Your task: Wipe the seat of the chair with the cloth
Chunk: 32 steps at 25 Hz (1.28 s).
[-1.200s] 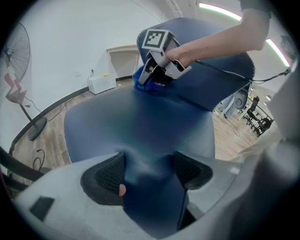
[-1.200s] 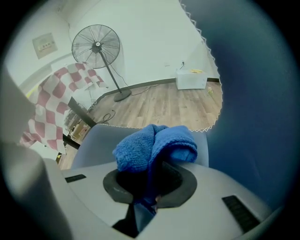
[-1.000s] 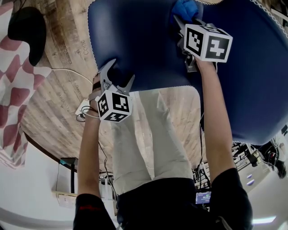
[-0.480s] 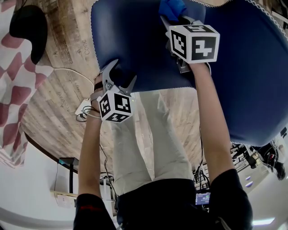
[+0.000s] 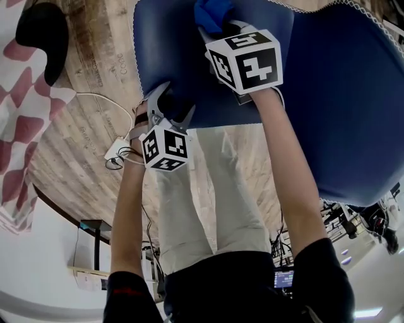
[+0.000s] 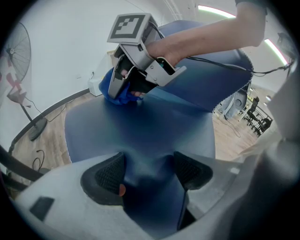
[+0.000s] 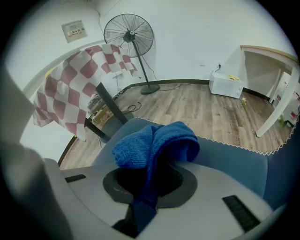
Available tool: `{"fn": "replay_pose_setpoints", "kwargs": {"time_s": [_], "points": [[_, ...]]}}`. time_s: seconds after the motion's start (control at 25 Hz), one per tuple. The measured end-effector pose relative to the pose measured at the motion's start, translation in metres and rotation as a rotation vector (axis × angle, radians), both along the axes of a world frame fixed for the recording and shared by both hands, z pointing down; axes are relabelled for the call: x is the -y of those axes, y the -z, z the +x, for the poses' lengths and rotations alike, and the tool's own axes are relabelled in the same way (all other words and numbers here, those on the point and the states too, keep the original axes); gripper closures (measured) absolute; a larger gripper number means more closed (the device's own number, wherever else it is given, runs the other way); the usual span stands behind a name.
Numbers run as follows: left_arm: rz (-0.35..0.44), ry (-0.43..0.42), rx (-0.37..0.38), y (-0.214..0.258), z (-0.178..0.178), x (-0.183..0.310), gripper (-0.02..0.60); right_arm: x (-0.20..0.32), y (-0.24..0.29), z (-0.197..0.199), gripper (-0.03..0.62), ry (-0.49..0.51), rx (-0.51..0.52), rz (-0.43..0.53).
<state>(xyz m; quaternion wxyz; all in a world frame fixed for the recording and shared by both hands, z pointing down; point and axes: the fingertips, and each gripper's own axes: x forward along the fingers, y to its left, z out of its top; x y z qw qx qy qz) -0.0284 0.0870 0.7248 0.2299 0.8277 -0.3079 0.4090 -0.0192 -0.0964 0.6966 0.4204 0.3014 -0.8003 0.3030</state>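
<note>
Right hand-held gripper (image 5: 222, 28) clamps cloth (image 5: 211, 12) on seat (image 5: 183, 57); left hand-held gripper (image 5: 172, 104) gapes at front edge.

A plain working room, more office or test lab than home. Ahead of the right claw (image 7: 150, 180), a wood-plank floor (image 7: 201, 108) runs to bare white walls (image 7: 187, 33). A pedestal fan (image 7: 129, 35) and a white boxy appliance (image 7: 226, 84) stand on it. Left of that claw, a checked tablecloth (image 7: 70, 89) drapes a black-legged surface (image 7: 110, 105). Beyond the left claw (image 6: 147, 171), to its right, stand what look like office chairs (image 6: 255, 110). A power strip (image 5: 117, 151) lies on the floor beside it.
</note>
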Motion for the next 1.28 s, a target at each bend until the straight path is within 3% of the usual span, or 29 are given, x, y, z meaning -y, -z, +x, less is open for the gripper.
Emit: {"fn": "replay_pose_setpoints", "kwargs": {"time_s": [0.6,1.28], "points": [[0.009,-0.001,-0.011,-0.001,0.001,0.0,0.249,-0.022,-0.001,-0.049,0.543,0.164,-0.028,0.026],[0.009,-0.004,-0.016,0.0,0.001,-0.001,0.249,-0.02,-0.001,-0.045,0.543,0.177,-0.056,0.058]]}}
